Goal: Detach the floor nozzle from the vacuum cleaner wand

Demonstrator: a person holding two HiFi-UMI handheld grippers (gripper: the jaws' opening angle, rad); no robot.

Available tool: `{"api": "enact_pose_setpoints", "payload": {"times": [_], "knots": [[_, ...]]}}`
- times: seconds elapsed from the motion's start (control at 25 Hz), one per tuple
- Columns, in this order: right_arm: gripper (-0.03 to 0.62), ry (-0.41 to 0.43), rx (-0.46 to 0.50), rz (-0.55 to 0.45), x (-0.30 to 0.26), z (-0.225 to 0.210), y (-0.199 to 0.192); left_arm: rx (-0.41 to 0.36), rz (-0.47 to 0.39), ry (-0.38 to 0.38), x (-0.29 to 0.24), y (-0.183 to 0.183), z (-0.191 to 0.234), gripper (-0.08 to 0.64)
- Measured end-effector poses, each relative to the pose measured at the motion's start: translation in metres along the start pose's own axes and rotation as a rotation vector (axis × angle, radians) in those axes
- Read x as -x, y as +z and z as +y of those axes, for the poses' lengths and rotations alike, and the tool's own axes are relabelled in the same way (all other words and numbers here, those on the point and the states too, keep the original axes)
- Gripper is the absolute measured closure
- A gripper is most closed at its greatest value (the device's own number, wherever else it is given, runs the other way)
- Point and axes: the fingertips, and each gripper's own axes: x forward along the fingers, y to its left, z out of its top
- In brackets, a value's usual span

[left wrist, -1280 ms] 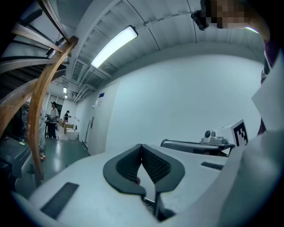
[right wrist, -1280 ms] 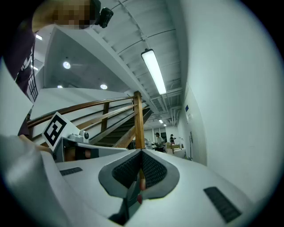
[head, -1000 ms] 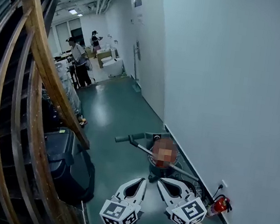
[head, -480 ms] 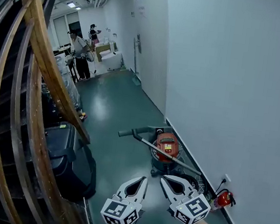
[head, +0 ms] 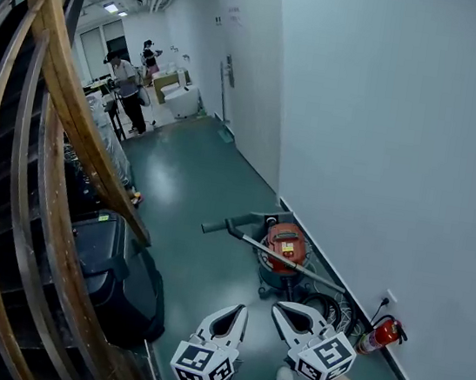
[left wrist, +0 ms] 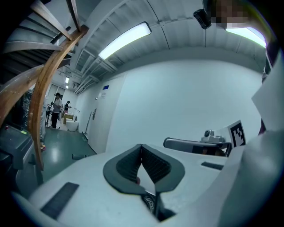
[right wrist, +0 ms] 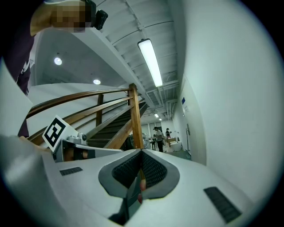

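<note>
**Asker:** Where is the nozzle from where you stand?

**Holder:** Out ahead of both my grippers. The long grey bar-shaped floor nozzle (head: 241, 221) sits at the far end of the thin grey metal wand (head: 322, 279). The wand slants across the red-topped canister vacuum cleaner (head: 284, 245), which stands on the glossy green floor (head: 196, 179) close to the plain white wall (head: 385, 144).

**Asker:** And your jaws?

**Holder:** My left gripper (head: 243, 310) has its jaws pressed fully together, with nothing between them. My right gripper (head: 277, 308) is the same, closed tight and empty. Both tips point towards the vacuum cleaner, and the right one is nearer to it. Neither touches the wand or the floor nozzle, and bare floor lies between them and my tips.

**Asker:** What do your gripper views face?

**Holder:** The left gripper view looks past its closed jaws at the wall and down the corridor. The right gripper view looks at the curved brown wooden handrail (head: 63, 90).

**Asker:** What else is near the vacuum cleaner?

**Holder:** A small red fire extinguisher (head: 378, 334) stands at the foot of the wall, to the right of my right gripper. A black hard case (head: 116, 277) lies to the left, under the handrail.
</note>
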Motion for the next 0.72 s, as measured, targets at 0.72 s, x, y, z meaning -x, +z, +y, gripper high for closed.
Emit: {"api": "enact_pose_setpoints", "payload": {"times": [0.72], "knots": [[0.575, 0.021, -0.061, 0.065, -0.088, -0.079, -0.032, 0.042, 0.059, 0.044, -0.082, -0.01, 0.083, 0.555]]}}
